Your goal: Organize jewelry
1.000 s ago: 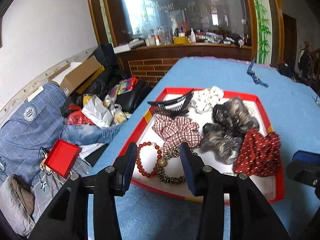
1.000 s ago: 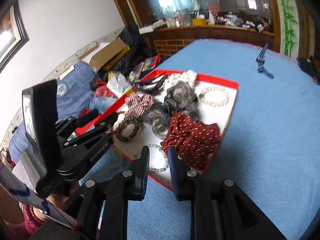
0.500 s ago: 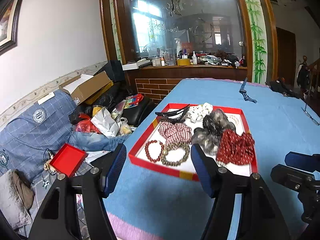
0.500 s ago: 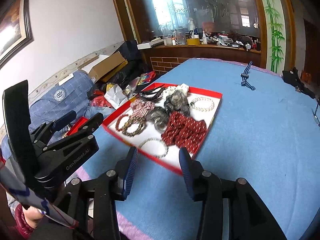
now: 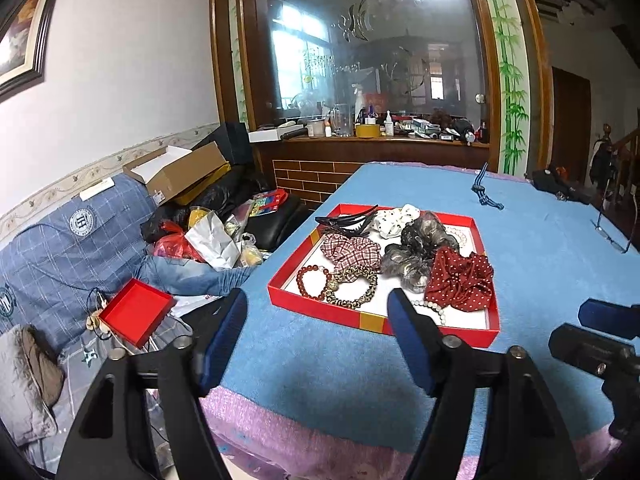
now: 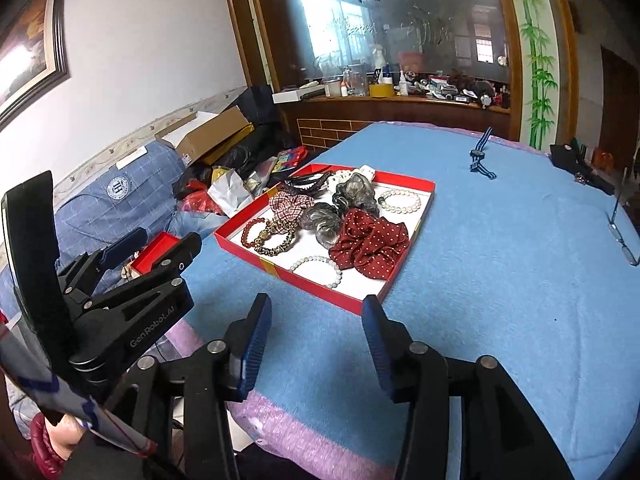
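A red tray (image 5: pixel 312 307) lies on the blue table. In it are a red bead bracelet (image 5: pixel 310 280), a leopard-print band (image 5: pixel 358 286), a plaid scrunchie (image 5: pixel 350 250), grey scrunchies (image 5: pixel 416 252), a red dotted scrunchie (image 5: pixel 460 280), black hair clips (image 5: pixel 348 220) and two pearl bracelets (image 6: pixel 316 266) (image 6: pixel 400 202). My left gripper (image 5: pixel 316 312) hangs in front of the tray's near left corner, its jaws opening with nothing between them. My right gripper (image 6: pixel 316 308) is short of the tray's near edge (image 6: pixel 316 280), its jaws also opening on nothing.
A striped strap (image 5: pixel 486 196) lies far back on the table and glasses (image 5: pixel 612 236) near its right edge. The pink table border (image 6: pixel 304 432) runs just under the grippers. Left of the table, a cluttered sofa holds a small red box (image 5: pixel 136 312).
Both grippers have drawn back from over the tray toward the near table edge and risen slightly. Both pairs of jaws have spread wider. The tray's contents have not moved.
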Tool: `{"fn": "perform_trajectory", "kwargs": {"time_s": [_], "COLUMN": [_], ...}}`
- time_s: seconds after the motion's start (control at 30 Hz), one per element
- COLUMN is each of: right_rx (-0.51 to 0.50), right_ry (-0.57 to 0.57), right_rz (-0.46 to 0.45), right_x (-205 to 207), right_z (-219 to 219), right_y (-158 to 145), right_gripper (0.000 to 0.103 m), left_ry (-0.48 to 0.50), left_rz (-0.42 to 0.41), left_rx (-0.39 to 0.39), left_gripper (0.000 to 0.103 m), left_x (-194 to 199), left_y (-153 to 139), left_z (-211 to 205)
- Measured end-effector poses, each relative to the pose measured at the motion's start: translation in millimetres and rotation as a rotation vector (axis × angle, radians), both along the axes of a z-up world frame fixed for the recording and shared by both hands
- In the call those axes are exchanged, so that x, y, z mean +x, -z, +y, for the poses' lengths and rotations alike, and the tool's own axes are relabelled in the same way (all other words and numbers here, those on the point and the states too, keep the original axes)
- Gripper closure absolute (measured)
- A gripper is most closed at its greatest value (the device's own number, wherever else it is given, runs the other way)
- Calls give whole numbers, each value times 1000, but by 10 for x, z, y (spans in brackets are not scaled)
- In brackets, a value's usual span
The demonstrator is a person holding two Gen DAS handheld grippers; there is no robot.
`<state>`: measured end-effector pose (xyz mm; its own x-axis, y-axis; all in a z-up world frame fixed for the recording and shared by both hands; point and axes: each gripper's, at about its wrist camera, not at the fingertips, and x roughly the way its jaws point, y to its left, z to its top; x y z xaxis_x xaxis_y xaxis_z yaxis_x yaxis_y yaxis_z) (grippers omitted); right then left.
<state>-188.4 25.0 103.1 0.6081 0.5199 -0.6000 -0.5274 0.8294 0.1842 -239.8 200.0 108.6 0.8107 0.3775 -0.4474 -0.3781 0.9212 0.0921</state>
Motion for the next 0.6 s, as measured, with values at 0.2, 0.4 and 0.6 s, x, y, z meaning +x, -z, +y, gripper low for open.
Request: {"fn": "perform_trajectory", "kwargs": {"time_s": [0.2,0.4,0.6], "right_rx": [-15,-31,-40], "right_ry": [14,24,36], "right_rz": [-4,16,10], "right_x": [-80,-46,-75], "right_z": [-27,-45,-44], "right_y": [31,88,104], "right_gripper": [47,45,33], "left_ry": [-1,-14,-28], "left_rz": [-2,2,26], "left_rx": [-17,-19,-31], "left_gripper": [27,26,21], "left_x": [-38,-43,-47], "left_y": [30,83,177], "left_z": [-28,-33,-13]}}
